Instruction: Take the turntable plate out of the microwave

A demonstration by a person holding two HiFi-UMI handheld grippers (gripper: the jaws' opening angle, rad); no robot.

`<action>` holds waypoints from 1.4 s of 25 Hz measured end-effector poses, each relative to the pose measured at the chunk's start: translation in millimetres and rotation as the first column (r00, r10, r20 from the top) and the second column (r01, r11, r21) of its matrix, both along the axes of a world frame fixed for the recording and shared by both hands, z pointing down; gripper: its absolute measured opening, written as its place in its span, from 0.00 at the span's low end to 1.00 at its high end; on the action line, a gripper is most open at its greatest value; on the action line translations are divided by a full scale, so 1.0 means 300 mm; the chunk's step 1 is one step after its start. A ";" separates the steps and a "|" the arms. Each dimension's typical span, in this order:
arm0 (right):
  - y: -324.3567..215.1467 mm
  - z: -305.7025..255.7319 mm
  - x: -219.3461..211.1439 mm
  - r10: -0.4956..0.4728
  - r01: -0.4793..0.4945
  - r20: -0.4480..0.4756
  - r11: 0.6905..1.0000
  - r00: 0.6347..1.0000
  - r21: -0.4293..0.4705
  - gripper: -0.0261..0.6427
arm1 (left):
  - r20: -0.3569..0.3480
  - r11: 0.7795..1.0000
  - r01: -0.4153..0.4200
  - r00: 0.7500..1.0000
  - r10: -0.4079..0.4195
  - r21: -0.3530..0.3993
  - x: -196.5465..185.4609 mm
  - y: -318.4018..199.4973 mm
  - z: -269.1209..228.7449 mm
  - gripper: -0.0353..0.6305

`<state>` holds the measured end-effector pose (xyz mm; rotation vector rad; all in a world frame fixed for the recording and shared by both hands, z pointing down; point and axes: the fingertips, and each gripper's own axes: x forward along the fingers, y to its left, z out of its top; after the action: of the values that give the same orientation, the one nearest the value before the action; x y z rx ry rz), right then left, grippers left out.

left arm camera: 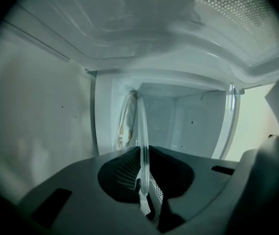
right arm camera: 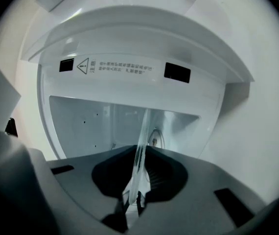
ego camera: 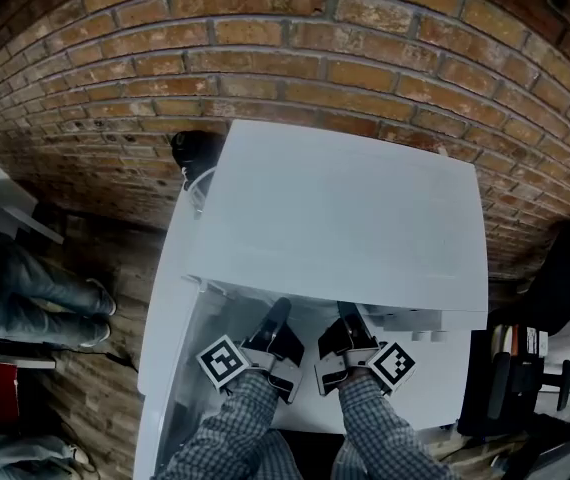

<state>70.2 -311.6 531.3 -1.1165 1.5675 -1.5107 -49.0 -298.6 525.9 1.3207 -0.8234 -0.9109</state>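
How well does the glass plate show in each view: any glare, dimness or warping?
Left gripper view: dim, bluish; the turntable plate a faint edge-on sliver. Right gripper view: brighter, its edge crisper, corners vignetted. Head view: fisheye bows the brick wall; it is lost against the white microwave.

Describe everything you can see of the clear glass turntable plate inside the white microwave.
The clear glass turntable plate shows only edge-on, a thin see-through strip, inside the cavity of the white microwave. The left gripper and the right gripper each clamp its rim between dark ribbed pads. Whether it rests on the cavity floor cannot be told. The head view does not show it.
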 end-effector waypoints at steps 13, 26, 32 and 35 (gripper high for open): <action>0.170 -0.062 -0.003 0.028 -0.027 -0.010 0.998 1.000 0.055 0.11 | -0.016 0.999 -0.028 0.999 0.028 0.043 -0.005 0.161 -0.064 0.11; 0.387 -0.104 -0.018 0.076 -0.077 0.013 0.993 0.997 0.093 0.11 | -0.018 0.993 -0.074 0.997 0.075 0.087 -0.020 0.357 -0.115 0.11; 0.487 -0.125 -0.021 0.050 -0.051 0.013 0.994 0.999 0.099 0.11 | -0.016 0.993 -0.050 0.999 0.052 0.103 -0.024 0.467 -0.144 0.11; 0.536 -0.143 -0.018 0.010 -0.007 -0.022 0.993 1.000 0.116 0.11 | -0.014 0.994 -0.027 0.999 0.029 0.108 -0.020 0.529 -0.157 0.11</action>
<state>64.7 -150.9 488.3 -1.0763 1.6418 -1.3869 -54.9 -139.8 478.8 1.4134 -0.7503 -0.9533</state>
